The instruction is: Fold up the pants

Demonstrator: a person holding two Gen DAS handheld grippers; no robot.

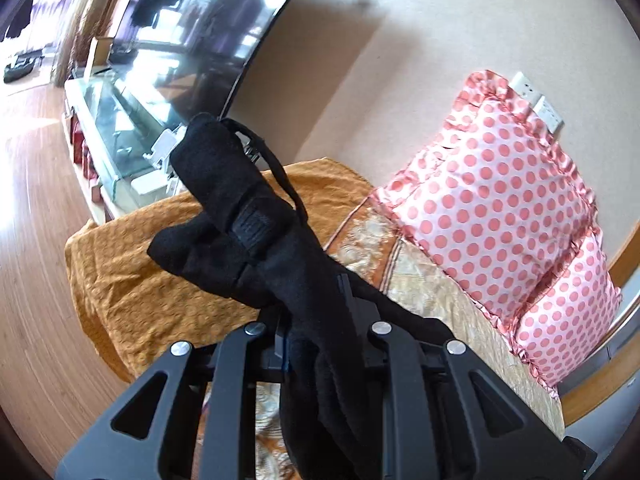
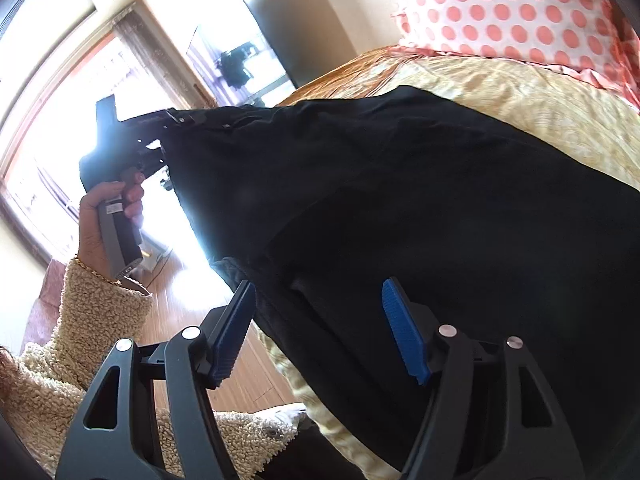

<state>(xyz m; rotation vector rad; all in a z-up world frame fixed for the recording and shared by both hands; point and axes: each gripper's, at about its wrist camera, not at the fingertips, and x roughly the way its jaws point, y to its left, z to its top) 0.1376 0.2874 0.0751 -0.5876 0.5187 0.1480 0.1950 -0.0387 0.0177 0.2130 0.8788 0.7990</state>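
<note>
two tools: left hand-held gripper [image 1: 316,320] clamps black pants [image 2: 380,200]; right hand-held gripper [image 2: 320,332] gapes wide, holding nothing.

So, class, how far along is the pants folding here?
Done: no neat fold shows. In hand: the left gripper is clamped on the black pants, lifting one end off the bed. The right gripper is open beside the cloth. Left: lay them flat and fold.
</note>
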